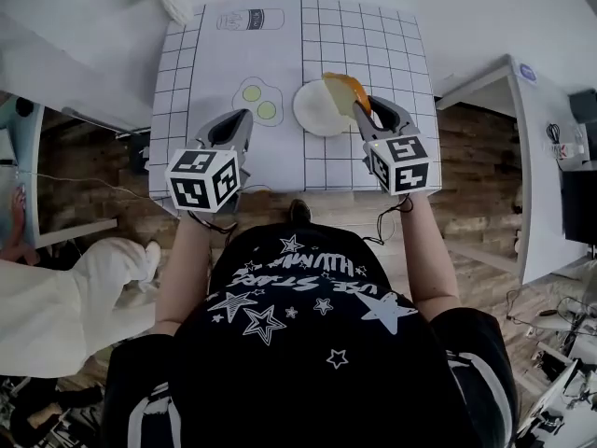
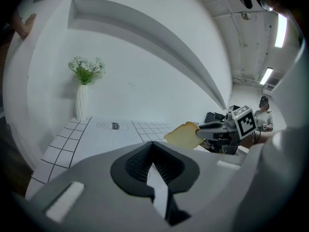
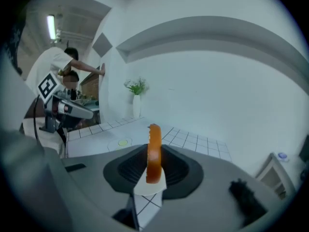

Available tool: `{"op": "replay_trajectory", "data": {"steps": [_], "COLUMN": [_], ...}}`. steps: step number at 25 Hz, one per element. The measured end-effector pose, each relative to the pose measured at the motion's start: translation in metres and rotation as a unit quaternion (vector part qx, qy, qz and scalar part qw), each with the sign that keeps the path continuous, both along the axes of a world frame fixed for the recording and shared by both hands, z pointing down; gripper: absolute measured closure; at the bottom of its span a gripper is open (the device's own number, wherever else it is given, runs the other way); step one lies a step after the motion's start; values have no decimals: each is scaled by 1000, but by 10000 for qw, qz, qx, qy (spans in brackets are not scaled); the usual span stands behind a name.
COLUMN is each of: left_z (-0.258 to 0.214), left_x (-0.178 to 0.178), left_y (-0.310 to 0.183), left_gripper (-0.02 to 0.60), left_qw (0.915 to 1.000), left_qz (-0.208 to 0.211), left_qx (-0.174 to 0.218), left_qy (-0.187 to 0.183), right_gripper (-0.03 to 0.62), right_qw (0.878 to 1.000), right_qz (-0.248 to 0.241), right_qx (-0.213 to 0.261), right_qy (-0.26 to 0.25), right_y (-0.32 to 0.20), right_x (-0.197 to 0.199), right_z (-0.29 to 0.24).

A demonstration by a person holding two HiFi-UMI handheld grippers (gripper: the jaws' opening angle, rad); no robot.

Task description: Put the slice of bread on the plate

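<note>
So the right hand-held gripper (image 1: 367, 112) is clamped on the bread slice (image 1: 343, 90), edge-up over the plate (image 1: 312, 110), while the left hand-held gripper (image 1: 244, 117) hangs closed and empty left of it.

Your worktop (image 1: 280, 161) looks matt, paper-like; the plate (image 1: 312, 112) on it is smooth. The bread (image 1: 343, 90) has a glossy crust. Your left tool (image 1: 244, 118) and right tool (image 1: 366, 110) are matt grey plastic.

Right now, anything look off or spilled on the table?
Nothing stands out. The right gripper holds the orange-crusted bread slice on edge over the round white plate; the grid-printed tablecloth looks clean.
</note>
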State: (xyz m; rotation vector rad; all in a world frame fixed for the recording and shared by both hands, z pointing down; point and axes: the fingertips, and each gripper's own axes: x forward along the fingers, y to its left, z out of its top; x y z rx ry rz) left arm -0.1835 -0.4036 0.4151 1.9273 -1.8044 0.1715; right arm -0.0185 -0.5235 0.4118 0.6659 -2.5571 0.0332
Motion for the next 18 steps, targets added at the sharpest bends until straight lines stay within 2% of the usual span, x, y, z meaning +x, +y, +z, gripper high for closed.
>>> {"op": "replay_trajectory", "data": {"steps": [5,8,13,18], "left_z": [0,2,8,12], "left_x": [-8,-10,-7,-2], "left_y": [-2,-2,0,6], "left_gripper": [574,574,574,572], "left_qw": [9995,9990,9977,9968], "left_qz": [-307,-454,-657,-768], "left_qx": [-38,-57,-144,-199], "left_qy": [-15,-9,24,7], "right_gripper": [502,502,502,502], "right_qw": [9941,9829,9496,9023], "right_qz": [-584,-880,-1546,-2180], "right_qx": [713,1272,2236,3018], "right_qy": [566,995,1561,2175], "right_y": [-10,-16,-15,-3], "right_x": [-20,-29,-44,-44], "right_z": [10,17,29,57]}}
